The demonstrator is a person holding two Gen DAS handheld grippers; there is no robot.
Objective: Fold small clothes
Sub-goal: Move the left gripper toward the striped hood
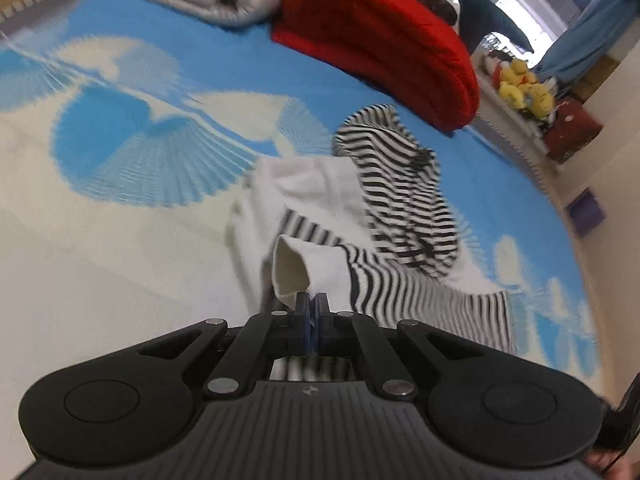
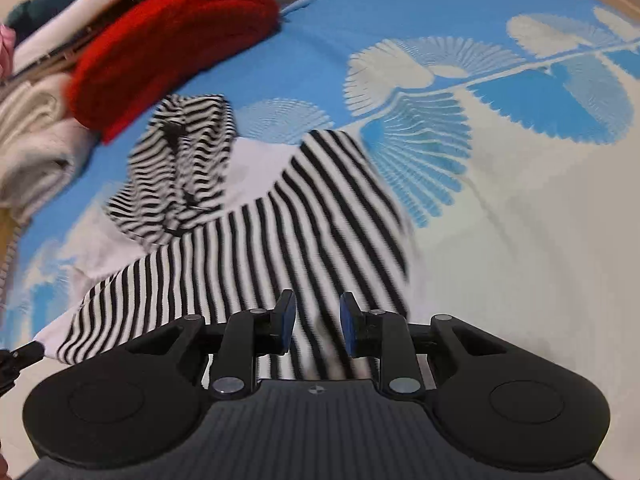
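The striped garment [image 1: 404,200] lies unfolded on the bed [image 1: 120,240], pinched at its white cuff by the clenched left gripper [image 1: 311,308], while the right gripper [image 2: 317,328] is held released over the fabric.

Open bed sheet [image 2: 520,240] right of the striped garment [image 2: 280,220]; beyond it, red cushion [image 2: 172,40] and what looks like folded blankets [image 2: 32,136] block the way.

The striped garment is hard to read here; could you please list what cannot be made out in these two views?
- Left wrist view: the left claw is shut on the striped garment at its white cuff; the pinched edge is hidden between its fingers.
- Right wrist view: the cloth under the open right claw is motion-blurred, and the housing hides the near hem.
- Both views: the garment's type is unclear, being bunched.
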